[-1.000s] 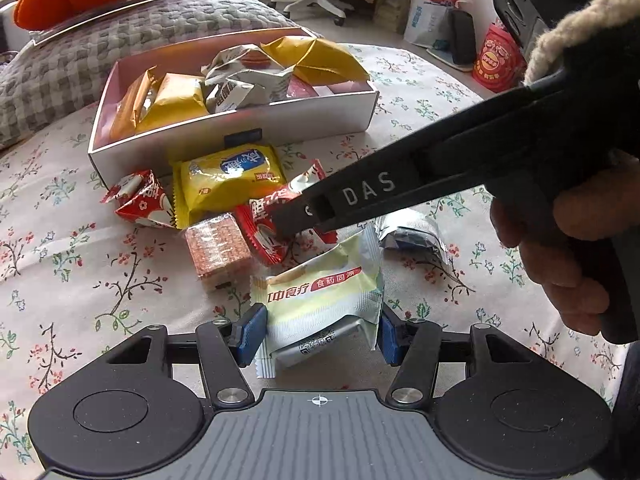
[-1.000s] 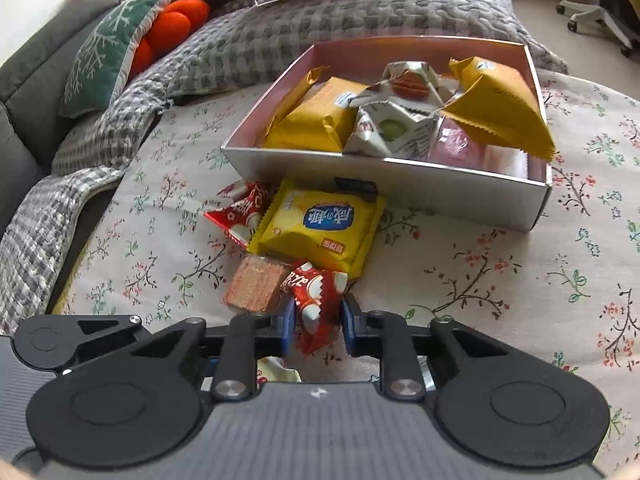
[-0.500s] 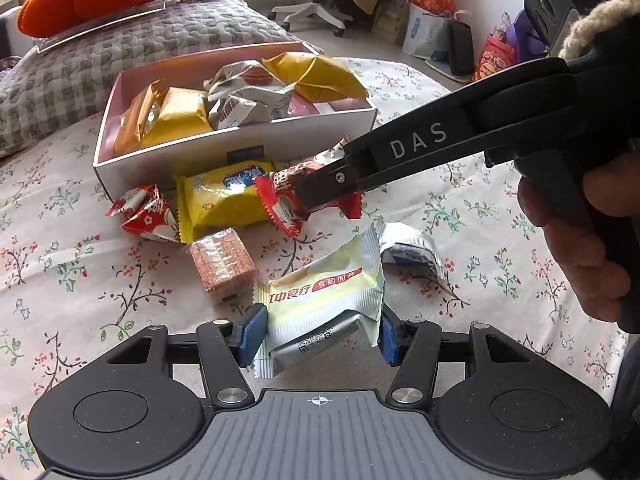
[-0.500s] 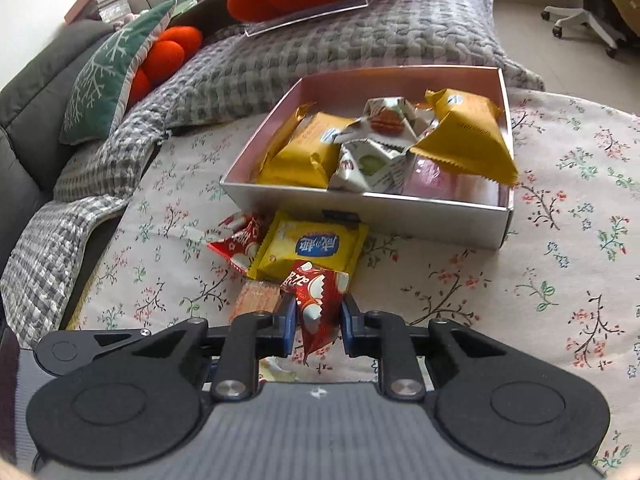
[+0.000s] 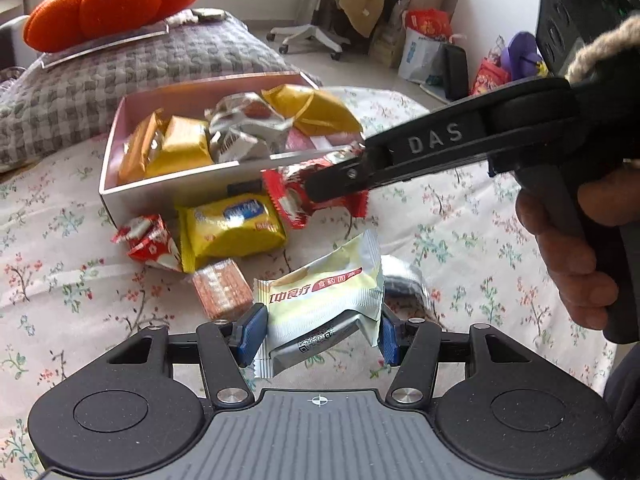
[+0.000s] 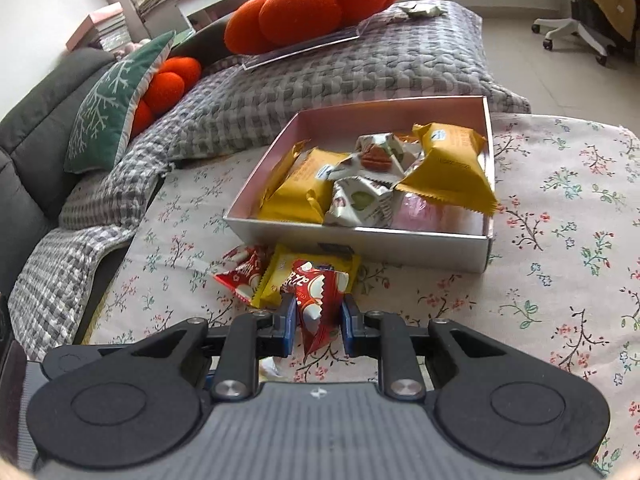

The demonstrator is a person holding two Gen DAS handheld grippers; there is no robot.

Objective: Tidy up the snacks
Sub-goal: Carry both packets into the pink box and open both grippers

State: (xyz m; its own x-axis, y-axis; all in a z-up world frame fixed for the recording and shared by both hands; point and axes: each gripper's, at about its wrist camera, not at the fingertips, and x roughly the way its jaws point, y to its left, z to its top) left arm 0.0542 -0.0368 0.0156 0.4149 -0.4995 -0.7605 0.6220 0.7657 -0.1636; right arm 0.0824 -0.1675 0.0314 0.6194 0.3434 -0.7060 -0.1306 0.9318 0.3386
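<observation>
My right gripper [image 6: 318, 318] is shut on a red snack packet [image 6: 318, 304] and holds it in the air before the white box [image 6: 360, 240]; from the left wrist view the packet [image 5: 296, 196] hangs near the box's front wall [image 5: 192, 188]. My left gripper [image 5: 318, 334] is shut on a pale green snack packet [image 5: 324, 300], held low over the floral cloth. The box holds several yellow and silver packets. A yellow packet [image 5: 236, 228], a red packet [image 5: 150, 242] and a brown wafer [image 5: 222, 294] lie on the cloth in front of the box.
A silver packet [image 5: 402, 276] lies right of my left gripper. A grey checked cushion [image 6: 320, 92] with an orange pumpkin pillow [image 6: 312, 8] lies behind the box. A sofa [image 6: 28, 120] stands at the left. An office chair [image 5: 316, 28] and bags stand on the floor beyond.
My right gripper has lifted the red packet off the cloth and carried it up toward the box. My left gripper has risen slightly with the pale green packet.
</observation>
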